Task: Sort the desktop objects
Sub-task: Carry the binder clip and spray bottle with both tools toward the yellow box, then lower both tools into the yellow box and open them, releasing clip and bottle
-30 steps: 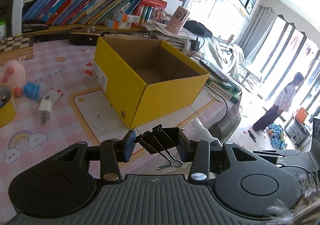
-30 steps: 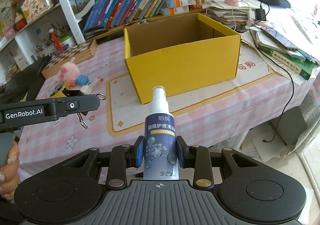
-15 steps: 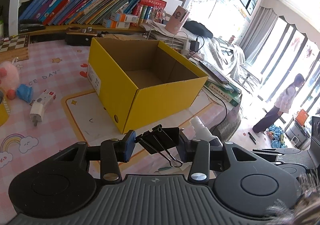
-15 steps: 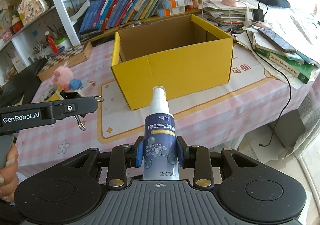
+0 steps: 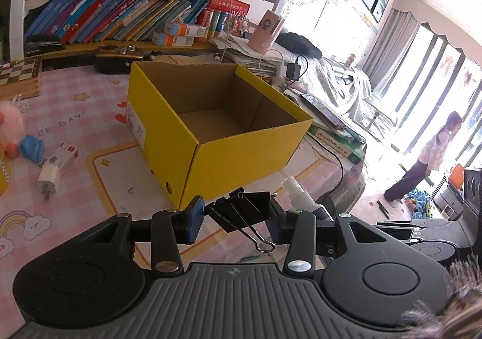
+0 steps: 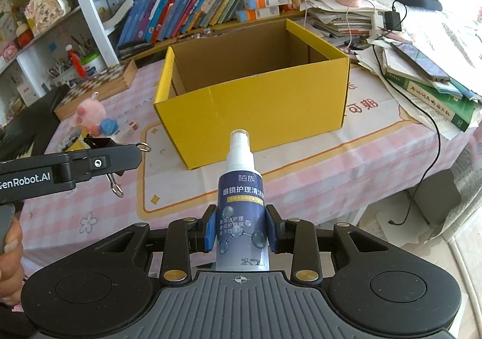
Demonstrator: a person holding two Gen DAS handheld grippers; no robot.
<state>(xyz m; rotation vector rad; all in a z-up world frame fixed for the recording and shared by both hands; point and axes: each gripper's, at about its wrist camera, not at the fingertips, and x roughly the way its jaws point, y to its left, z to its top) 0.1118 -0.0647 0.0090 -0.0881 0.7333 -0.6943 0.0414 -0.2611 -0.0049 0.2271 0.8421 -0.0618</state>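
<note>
An open yellow cardboard box (image 5: 241,155) (image 6: 256,116) stands empty on the pink tablecloth. My left gripper (image 5: 233,217) is shut on a black binder clip (image 5: 241,211) and holds it in the air before the box's near corner. It also shows in the right wrist view (image 6: 99,158) at the left, with the clip (image 6: 99,141). My right gripper (image 6: 241,233) is shut on an upright blue spray bottle (image 6: 241,206) with a white nozzle, in front of the box. The nozzle shows in the left wrist view (image 5: 296,191).
A pink plush toy (image 6: 89,113), a blue item (image 5: 31,147) and a white charger (image 5: 55,169) lie left of the box. A chessboard (image 6: 99,87) and a bookshelf (image 5: 120,20) are behind. Stacked books, papers and a cable (image 6: 430,83) lie right of the box.
Both grippers have moved closer to the yellow box, which now looks larger and more central. Both grips are unchanged.
</note>
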